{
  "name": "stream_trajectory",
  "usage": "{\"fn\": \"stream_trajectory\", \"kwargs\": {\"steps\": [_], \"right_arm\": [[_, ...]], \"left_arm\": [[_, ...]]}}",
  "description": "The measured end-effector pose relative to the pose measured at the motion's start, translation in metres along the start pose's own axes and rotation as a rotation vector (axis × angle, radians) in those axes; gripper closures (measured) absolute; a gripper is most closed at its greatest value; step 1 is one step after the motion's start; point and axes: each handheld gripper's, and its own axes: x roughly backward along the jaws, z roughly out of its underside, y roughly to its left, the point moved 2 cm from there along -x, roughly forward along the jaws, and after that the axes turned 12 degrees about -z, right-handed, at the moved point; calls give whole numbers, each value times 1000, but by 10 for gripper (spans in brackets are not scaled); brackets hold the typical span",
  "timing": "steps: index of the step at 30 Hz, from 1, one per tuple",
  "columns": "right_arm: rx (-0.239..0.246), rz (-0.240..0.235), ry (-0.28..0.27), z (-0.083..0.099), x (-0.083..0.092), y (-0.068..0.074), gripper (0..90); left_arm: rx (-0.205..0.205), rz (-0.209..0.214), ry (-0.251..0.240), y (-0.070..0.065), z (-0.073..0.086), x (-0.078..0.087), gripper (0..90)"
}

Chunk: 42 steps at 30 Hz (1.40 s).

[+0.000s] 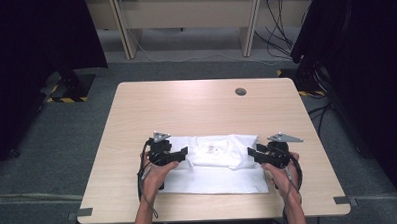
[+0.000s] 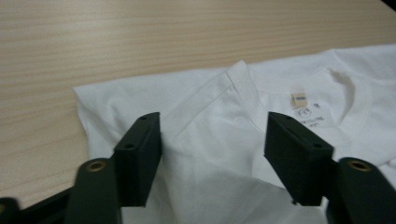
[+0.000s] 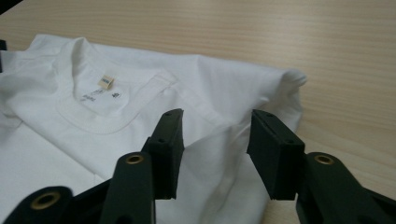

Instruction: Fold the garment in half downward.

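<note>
A white T-shirt [image 1: 216,164] lies folded on the near half of the wooden table [image 1: 186,107], collar side up, with a small tan label [image 2: 299,100] inside the neck. My left gripper [image 1: 184,153] sits at the shirt's left shoulder. In the left gripper view its jaws [image 2: 212,140] stand apart over the cloth [image 2: 210,154] beside the collar, not pinching it. My right gripper [image 1: 251,153] is at the shirt's right shoulder. Its jaws [image 3: 215,135] straddle a raised fold of the sleeve [image 3: 219,93], with gaps on both sides.
A round cable hole [image 1: 241,91] is set in the table's far right part. The far half of the tabletop is bare wood. Grey tape marks [image 1: 84,212] sit at the near corners. Dark curtains and cables [image 1: 315,78] flank the table.
</note>
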Motion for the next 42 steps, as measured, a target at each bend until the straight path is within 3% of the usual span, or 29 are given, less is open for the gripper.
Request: {"fn": "stream_trajectory", "kwargs": {"steps": [4,8,11,17,21,23,26,31,33,34,37,42], "right_arm": [[17,-22,13,2,-7,1,734],[44,-27,-16,1,-4,4,827],[61,-37,-27,0,0,6,861],[81,-52,-53,-1,4,10,876],[86,-59,-70,-1,8,14,875],[90,-59,-70,-1,7,15,873],[87,-62,-70,-2,7,15,869],[85,-60,-68,-2,6,14,864],[86,-59,-66,-2,5,14,864],[87,-59,-64,-1,5,14,865],[88,-60,-66,-1,5,14,867],[89,-66,-83,-1,7,16,870]], "left_arm": [[-20,-6,-17,2,4,0,597],[-29,-14,-60,4,5,4,750],[-21,-12,-86,5,3,9,811],[-18,-2,-116,9,0,18,846],[-6,-1,-117,13,0,20,778],[24,-7,-108,15,-1,17,600],[44,-29,-82,16,-2,10,446],[34,-64,-1,12,0,-6,370],[20,-71,-12,11,2,-10,438],[7,-72,-21,10,3,-10,541],[-4,-77,-61,11,5,-7,711],[20,-39,-149,12,4,4,818]]}}
